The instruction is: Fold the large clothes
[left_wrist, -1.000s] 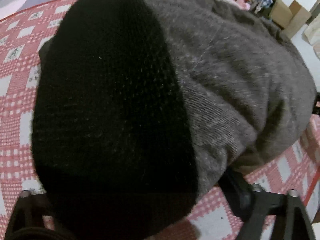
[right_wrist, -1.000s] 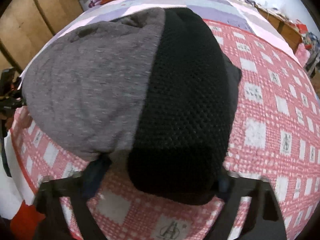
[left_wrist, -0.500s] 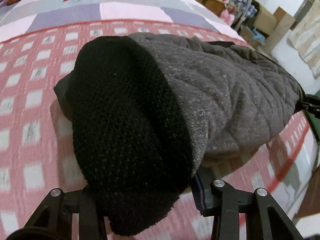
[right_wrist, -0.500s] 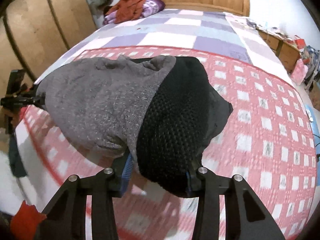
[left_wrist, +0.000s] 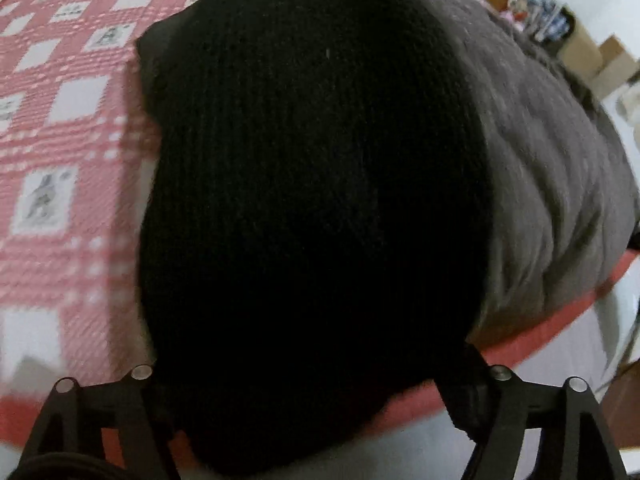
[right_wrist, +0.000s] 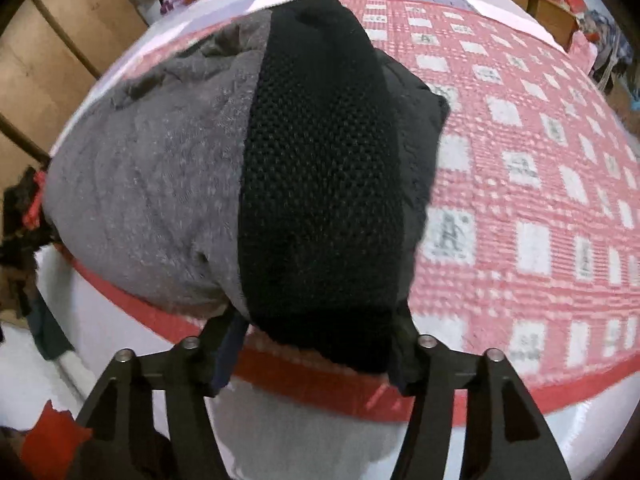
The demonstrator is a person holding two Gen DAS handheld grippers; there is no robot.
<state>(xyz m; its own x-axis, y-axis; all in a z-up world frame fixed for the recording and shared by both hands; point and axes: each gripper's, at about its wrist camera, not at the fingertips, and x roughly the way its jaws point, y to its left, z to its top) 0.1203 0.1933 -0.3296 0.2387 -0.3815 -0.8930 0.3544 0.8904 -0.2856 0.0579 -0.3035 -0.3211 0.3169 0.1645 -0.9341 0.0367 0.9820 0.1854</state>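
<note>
You hold one garment [right_wrist: 168, 184], grey with black knit cuffs [right_wrist: 320, 184]; your left gripper [left_wrist: 312, 408] and right gripper [right_wrist: 312, 344] each pinch one cuff above the red checked bedspread [right_wrist: 540, 200].

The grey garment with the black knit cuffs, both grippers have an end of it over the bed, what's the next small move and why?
Probably lower it onto the red checked blanket and lay it flat. Left gripper and right gripper each pinch a black cuff, and the grey garment hangs bunched between them at the bed's edge.
</note>
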